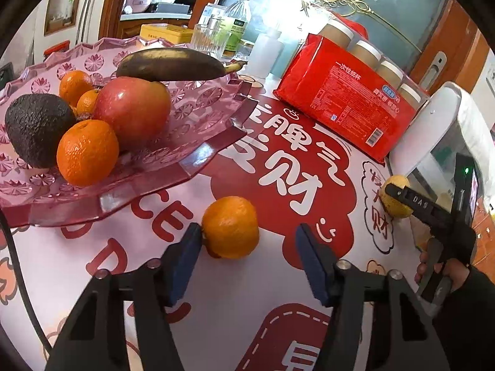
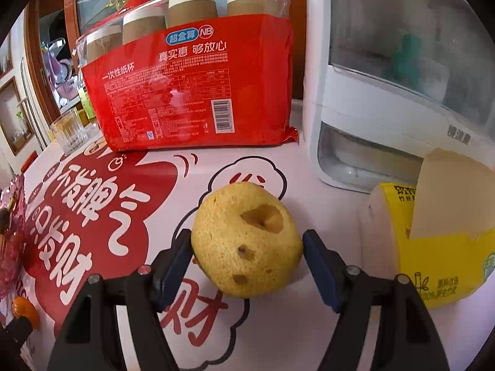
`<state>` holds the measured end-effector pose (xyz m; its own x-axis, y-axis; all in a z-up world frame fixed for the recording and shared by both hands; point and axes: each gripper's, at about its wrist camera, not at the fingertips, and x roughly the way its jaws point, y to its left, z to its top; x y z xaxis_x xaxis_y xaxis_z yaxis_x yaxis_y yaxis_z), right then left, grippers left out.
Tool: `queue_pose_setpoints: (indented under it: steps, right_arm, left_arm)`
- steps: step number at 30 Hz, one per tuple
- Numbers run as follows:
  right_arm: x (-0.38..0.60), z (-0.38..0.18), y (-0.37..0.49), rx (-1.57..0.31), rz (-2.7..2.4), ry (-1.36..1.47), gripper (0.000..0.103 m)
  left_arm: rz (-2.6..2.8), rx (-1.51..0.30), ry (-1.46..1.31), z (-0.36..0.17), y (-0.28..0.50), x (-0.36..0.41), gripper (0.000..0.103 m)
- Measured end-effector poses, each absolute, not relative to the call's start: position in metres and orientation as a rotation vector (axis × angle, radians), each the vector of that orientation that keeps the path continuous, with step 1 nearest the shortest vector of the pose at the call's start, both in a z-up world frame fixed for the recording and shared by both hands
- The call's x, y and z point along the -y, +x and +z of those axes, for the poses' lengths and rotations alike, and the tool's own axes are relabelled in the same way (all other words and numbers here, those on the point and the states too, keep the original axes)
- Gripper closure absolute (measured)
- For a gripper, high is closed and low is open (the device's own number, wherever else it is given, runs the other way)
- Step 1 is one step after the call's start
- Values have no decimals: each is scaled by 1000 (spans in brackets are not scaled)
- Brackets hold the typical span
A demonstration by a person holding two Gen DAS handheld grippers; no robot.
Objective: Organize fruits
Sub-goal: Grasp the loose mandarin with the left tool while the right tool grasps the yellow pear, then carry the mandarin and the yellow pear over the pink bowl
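A pink glass fruit plate [image 1: 154, 182] at the left holds an avocado [image 1: 37, 130], an apple [image 1: 133, 108], a dark banana [image 1: 170, 63] and several oranges [image 1: 86, 151]. A loose orange [image 1: 230, 227] lies on the tablecloth between the fingers of my left gripper [image 1: 247, 247], which is open; its left pad touches the orange. My right gripper [image 2: 247, 253] is open around a yellow spotted lemon [image 2: 246, 239] on the table. The lemon also shows in the left wrist view [image 1: 394, 198], partly hidden by the right gripper.
A red pack of paper cups [image 1: 346, 105] lies behind the middle of the table. A white appliance [image 2: 386, 77] stands at the right, with a yellow tissue pack [image 2: 433, 247] in front. A drinking glass [image 2: 69, 130] and bottles [image 1: 236, 24] stand at the back.
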<state>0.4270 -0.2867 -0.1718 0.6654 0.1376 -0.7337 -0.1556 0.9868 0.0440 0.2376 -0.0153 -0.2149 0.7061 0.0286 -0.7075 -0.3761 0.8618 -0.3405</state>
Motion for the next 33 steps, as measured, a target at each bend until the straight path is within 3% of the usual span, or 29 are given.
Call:
queue_pose_setpoints:
  steps: [13, 16, 19, 33]
  right_arm:
    - [285, -181, 437, -867, 169, 12, 28]
    - [288, -179, 435, -854, 172, 34, 34]
    - [288, -179, 434, -854, 174, 36, 34]
    - [284, -176, 407, -923, 165, 100, 34]
  left_arm:
    - [250, -759, -463, -216, 241, 15, 50]
    - [243, -743, -471, -215, 239, 14, 51]
    - [256, -745, -467, -215, 238, 13, 67]
    - [224, -774, -524, -205, 223, 6, 68]
